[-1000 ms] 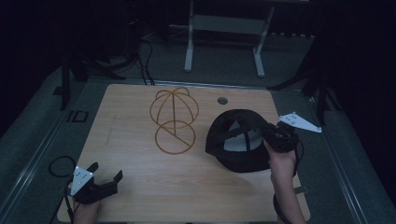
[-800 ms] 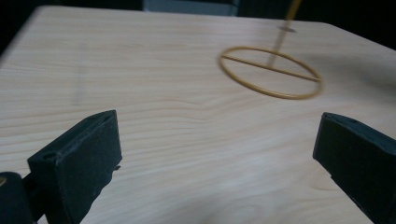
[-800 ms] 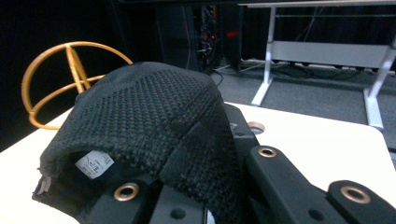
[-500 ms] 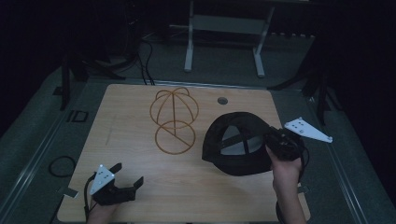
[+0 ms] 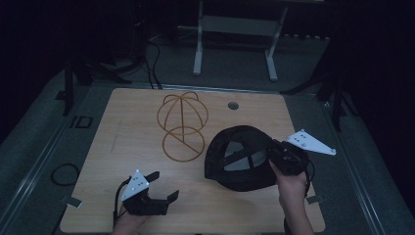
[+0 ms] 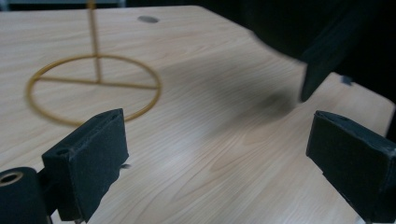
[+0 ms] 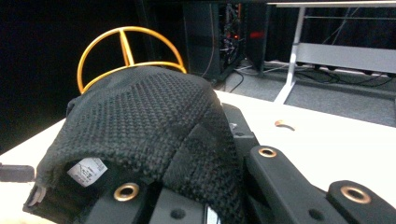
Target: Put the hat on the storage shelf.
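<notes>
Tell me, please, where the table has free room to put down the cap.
Bare wood lies left of the wire hat stand, up to the table's left edge, and between the left gripper and the black cap. It is crowded at the right, where the right gripper holds the cap.

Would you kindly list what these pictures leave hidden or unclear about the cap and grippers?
- Right gripper, right gripper view: jaw tips lie buried under the black cap.
- Cap brim, high view: dark on dark, so its outline is lost.
- Cap label, right gripper view: print too small to read.
- Left gripper, left gripper view: the dark shape beyond is blurred.
</notes>
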`<control>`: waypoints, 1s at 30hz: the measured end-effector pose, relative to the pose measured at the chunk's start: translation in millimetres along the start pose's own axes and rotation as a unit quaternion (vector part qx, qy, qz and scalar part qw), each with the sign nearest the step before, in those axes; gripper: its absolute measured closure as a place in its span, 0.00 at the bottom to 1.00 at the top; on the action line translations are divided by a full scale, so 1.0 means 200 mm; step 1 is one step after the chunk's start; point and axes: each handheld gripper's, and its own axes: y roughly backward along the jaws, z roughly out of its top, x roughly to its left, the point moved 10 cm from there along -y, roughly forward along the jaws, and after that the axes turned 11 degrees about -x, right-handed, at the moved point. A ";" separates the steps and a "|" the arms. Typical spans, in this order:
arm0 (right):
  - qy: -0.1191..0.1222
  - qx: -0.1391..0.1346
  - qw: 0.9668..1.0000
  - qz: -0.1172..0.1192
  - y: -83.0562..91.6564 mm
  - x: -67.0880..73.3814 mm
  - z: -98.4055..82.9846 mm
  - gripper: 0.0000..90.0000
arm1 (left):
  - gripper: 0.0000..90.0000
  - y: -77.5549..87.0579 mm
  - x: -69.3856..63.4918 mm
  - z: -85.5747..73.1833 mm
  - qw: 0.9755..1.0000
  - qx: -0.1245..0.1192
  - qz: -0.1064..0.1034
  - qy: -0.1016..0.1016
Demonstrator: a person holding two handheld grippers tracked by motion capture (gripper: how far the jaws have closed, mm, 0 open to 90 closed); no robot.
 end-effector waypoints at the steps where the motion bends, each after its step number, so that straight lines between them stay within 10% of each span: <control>1: 0.002 0.002 1.000 0.000 0.00 0.01 -0.01 0.98 | 0.07 -0.01 -0.02 0.01 1.000 -0.001 -0.006 -0.004; 18: 0.001 0.002 0.999 0.036 -0.03 0.13 -0.02 0.98 | 0.13 -0.22 -0.20 0.20 0.998 -0.016 -0.052 -0.028; 30: 0.021 0.000 0.997 0.074 -0.01 0.24 0.00 0.98 | 0.27 -0.26 -0.18 0.28 0.997 -0.033 -0.066 -0.014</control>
